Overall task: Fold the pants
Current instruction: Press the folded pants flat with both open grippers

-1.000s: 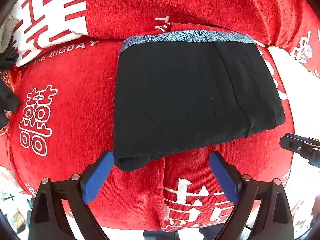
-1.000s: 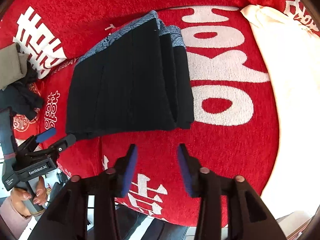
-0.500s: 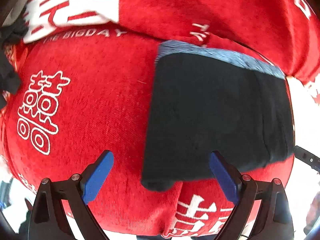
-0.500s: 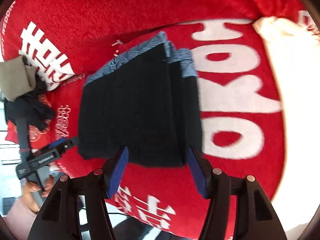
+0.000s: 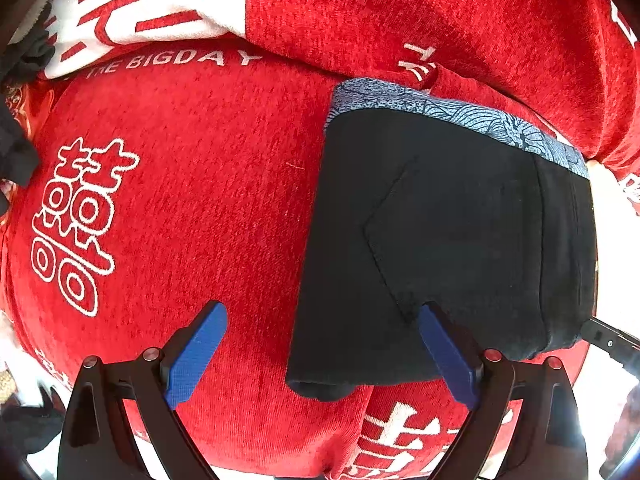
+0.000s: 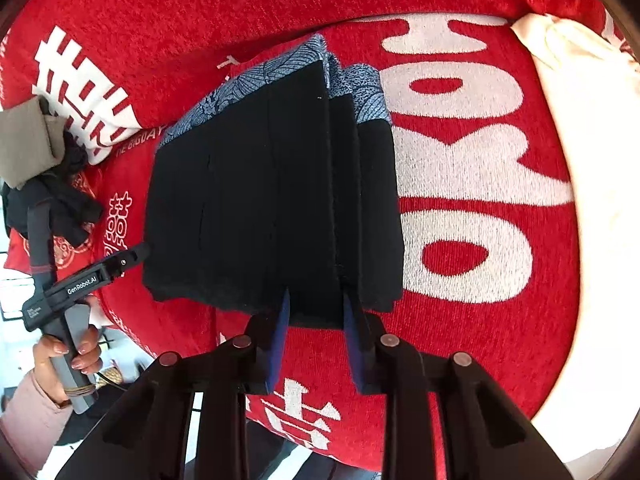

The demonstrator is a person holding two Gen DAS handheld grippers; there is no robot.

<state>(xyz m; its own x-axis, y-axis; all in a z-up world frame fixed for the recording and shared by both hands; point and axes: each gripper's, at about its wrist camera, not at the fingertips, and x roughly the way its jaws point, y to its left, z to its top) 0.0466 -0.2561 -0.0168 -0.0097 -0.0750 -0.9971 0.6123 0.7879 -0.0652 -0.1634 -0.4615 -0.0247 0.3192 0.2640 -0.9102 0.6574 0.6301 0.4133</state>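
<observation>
Nearest in the right wrist view, the right gripper [image 6: 314, 320] fills the lower centre of the frame, its blue-padded fingers [image 6: 280, 332] drawn in close on either side of the near edge of the folded black pants [image 6: 260, 208], pinching the stacked layers there. Those pants lie as a compact folded stack in the middle of the frame on a red blanket [image 6: 480, 340] printed with large white letters and characters, their blue-grey patterned waistband [image 6: 280, 68] at the far end toward the upper centre. At the lower left, a hand [image 6: 66, 354] in a pink sleeve grips the handle of the left gripper [image 6: 120, 260], whose tip sits just at the left edge of the pants. Farther off at the left edge lie a dark bundle of cloth [image 6: 60, 204] and a beige folded piece [image 6: 28, 144]; a cream cloth [image 6: 592, 128] covers the right side. Seen from the left wrist view, the left gripper [image 5: 320, 348] stands wide open at the bottom of the frame, holding nothing, its right blue finger [image 5: 444, 356] over the near edge of the pants [image 5: 460, 232] and its left one over bare blanket [image 5: 200, 200]. Beyond, the waistband [image 5: 460, 112] runs across the upper right.
</observation>
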